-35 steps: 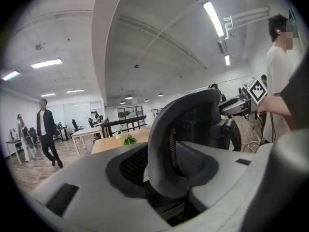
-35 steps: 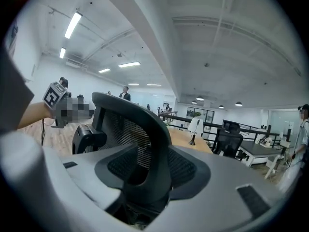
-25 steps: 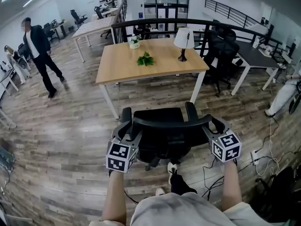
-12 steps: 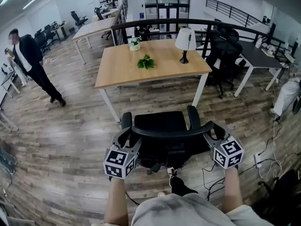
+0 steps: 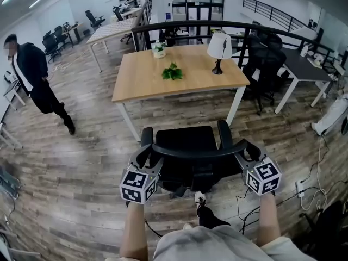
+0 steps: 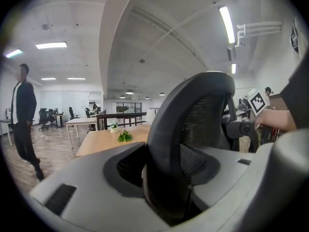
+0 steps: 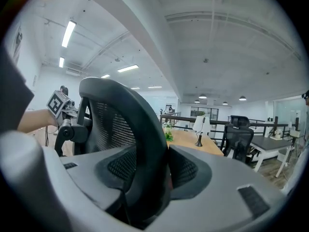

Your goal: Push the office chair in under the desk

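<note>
A black mesh office chair (image 5: pixel 185 141) stands on the wood floor just in front of the light wooden desk (image 5: pixel 142 81), its seat facing the desk's front edge. My left gripper (image 5: pixel 148 155) is shut on the left edge of the backrest (image 6: pixel 193 124). My right gripper (image 5: pixel 246 152) is shut on the right edge of the backrest (image 7: pixel 128 129). In each gripper view the curved rim of the backrest fills the gap between the jaws. The chair's seat is outside the desk, not under it.
On the desk stand a white lamp (image 5: pixel 219 47), a green sprig (image 5: pixel 172 72) and a small potted plant (image 5: pixel 159 49). A person in dark clothes (image 5: pixel 32 75) walks at the far left. Black chairs (image 5: pixel 266 69) stand right of the desk. Cables (image 5: pixel 310 189) lie on the floor at right.
The chair and both grippers have moved a little toward the desk. The person at the left has walked farther left. Both grips are unchanged.
</note>
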A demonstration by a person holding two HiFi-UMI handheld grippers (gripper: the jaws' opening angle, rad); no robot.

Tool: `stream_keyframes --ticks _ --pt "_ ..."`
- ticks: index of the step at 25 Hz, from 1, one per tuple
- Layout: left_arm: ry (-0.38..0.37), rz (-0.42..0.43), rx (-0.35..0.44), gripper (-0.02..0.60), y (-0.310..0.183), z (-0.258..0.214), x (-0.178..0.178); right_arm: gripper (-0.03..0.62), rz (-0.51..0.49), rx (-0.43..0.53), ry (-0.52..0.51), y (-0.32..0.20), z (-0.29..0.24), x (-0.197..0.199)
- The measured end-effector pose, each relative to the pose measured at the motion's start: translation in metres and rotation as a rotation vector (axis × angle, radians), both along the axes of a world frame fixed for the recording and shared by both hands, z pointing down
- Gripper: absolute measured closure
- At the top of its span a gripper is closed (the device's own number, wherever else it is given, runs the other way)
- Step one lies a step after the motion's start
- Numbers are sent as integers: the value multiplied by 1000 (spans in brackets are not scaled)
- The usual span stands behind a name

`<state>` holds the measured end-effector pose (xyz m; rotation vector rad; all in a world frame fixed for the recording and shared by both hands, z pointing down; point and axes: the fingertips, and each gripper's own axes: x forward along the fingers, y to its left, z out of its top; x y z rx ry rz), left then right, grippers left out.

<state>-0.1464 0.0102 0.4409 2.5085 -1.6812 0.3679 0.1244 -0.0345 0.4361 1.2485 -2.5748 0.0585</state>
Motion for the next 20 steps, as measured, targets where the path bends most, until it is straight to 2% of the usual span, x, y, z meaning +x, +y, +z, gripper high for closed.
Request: stream_keyframes --ticks 20 --pt "17 -18 -39 330 -96 2 -25 370 -34 -13 -5 -95 1 -26"
